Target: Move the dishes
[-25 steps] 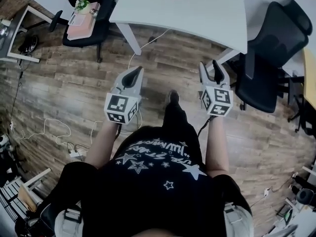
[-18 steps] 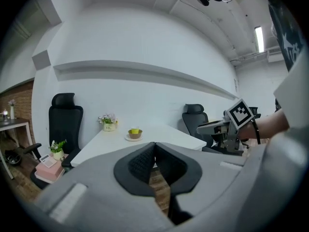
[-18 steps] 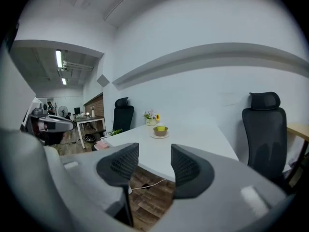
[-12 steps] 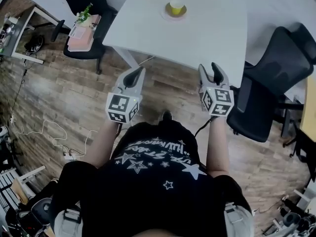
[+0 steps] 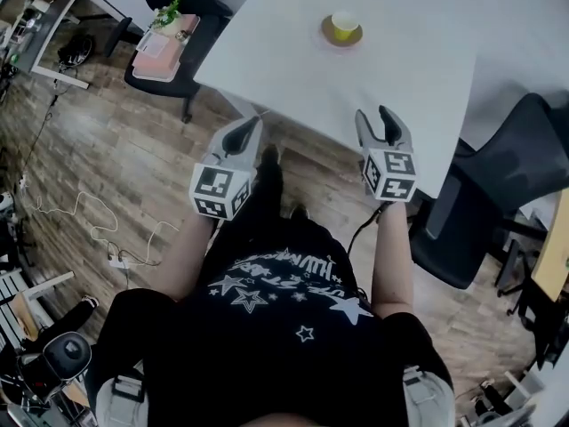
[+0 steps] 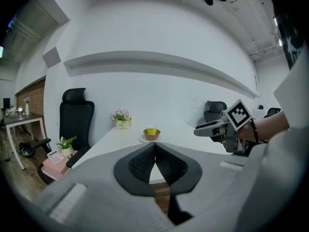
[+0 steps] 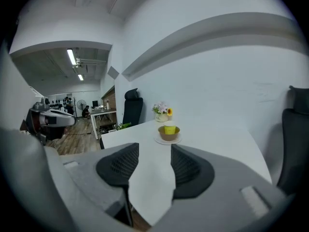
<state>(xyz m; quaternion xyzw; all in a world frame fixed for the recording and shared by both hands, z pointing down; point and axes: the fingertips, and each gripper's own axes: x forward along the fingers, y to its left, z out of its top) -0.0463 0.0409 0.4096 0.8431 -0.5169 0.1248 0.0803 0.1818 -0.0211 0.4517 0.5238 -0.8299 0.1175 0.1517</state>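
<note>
Both grippers held out side by side at the table edge, dishes well ahead.
My left gripper point(image 5: 252, 124) is pinched together on nothing; my right gripper point(image 5: 374, 118) stands parted, also empty. Both point forward over the near edge of the white table point(image 5: 400, 60). The dishes point(image 5: 343, 27) (yellow cup in a brown bowl on a pale saucer) sit stacked farther in, near a flowerpot point(image 7: 161, 114).

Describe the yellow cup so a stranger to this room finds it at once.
Start at the white table ahead. On it, a brown bowl rests on a white saucer. The yellow cup stands inside that bowl, the only yellow dish.
</note>
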